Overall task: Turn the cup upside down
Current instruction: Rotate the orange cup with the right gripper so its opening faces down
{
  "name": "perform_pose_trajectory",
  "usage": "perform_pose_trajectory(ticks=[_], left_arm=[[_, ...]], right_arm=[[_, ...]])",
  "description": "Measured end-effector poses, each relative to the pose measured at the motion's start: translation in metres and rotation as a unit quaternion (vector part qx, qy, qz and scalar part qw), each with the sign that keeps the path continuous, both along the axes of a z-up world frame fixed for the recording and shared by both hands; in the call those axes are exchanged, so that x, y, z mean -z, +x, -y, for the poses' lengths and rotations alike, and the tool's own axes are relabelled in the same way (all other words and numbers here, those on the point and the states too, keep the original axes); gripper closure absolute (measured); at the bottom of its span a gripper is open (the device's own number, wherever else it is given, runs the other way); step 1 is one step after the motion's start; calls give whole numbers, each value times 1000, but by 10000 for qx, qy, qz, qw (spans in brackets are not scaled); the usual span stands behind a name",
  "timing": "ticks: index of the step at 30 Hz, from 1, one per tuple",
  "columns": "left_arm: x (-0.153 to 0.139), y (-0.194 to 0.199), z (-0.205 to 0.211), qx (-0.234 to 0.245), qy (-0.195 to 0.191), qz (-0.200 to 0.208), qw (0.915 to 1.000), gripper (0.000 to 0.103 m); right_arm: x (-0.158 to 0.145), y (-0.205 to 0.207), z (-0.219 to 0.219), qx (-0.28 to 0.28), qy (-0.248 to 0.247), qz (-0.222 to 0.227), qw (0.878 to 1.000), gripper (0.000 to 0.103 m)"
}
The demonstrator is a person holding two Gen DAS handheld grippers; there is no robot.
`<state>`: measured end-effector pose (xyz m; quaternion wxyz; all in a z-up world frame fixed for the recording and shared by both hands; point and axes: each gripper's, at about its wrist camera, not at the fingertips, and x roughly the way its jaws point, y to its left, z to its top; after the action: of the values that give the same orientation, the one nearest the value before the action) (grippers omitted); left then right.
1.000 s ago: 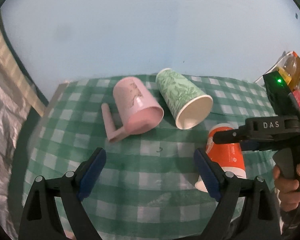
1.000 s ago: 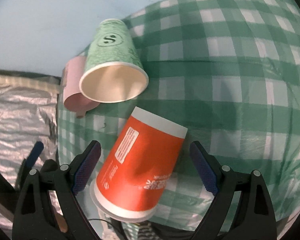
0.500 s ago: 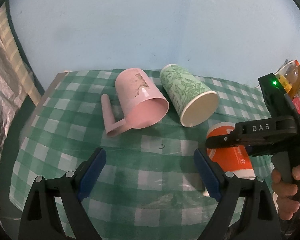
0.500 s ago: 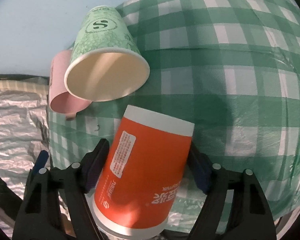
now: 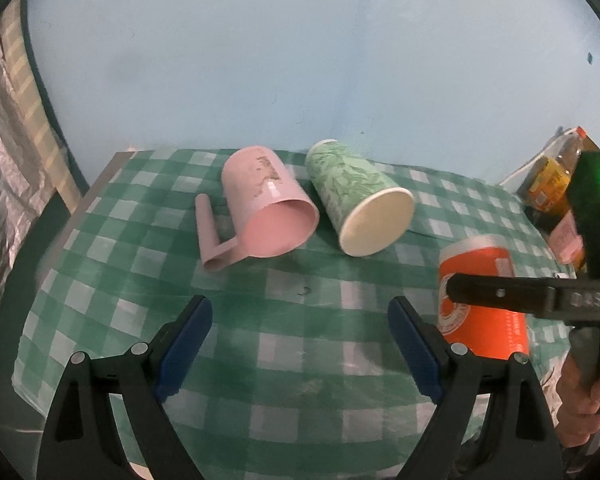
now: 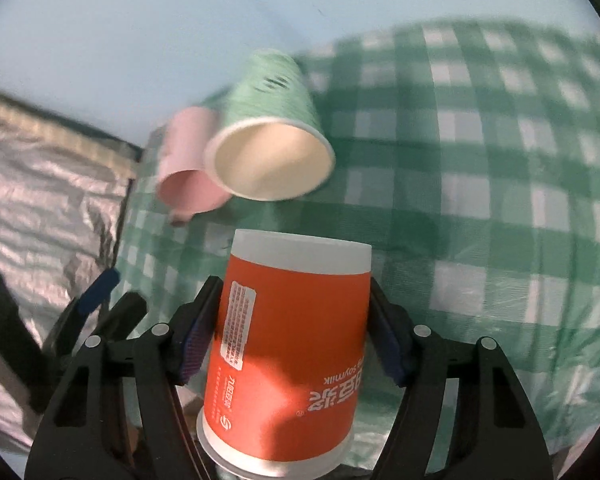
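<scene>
Right gripper (image 6: 290, 344) pinches orange cup (image 6: 292, 344) betw. pads; thin wall could crush or slip mid-flip. Left gripper (image 5: 300, 344) wide, empty.

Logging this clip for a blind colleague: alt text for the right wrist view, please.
The right gripper clamps an orange paper cup between its fingers. Beyond it, a green paper cup and a pink mug lie on their sides on a green checked tablecloth.
</scene>
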<state>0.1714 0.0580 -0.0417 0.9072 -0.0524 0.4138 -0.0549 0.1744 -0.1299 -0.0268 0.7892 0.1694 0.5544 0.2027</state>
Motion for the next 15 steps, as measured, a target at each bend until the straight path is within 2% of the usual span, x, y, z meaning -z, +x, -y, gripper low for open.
perform_pose_trajectory(ticks=[4, 8, 12, 15], left_arm=[[-4, -12, 6, -68, 88, 237, 9997, 12], [-5, -21, 5, -180, 13, 342, 9993, 10], [-2, -27, 1, -384, -50, 410, 9984, 10], [0, -29, -4, -526, -109, 453, 9975, 10]], right_arm=[[-26, -24, -3, -258, -45, 860, 9959, 33], [-44, -46, -12, -396, -204, 1892, 9809, 33], [-52, -64, -18, -208, -694, 2838, 9561, 33], [-52, -80, -21, 18, -1089, 3607, 9263, 33]])
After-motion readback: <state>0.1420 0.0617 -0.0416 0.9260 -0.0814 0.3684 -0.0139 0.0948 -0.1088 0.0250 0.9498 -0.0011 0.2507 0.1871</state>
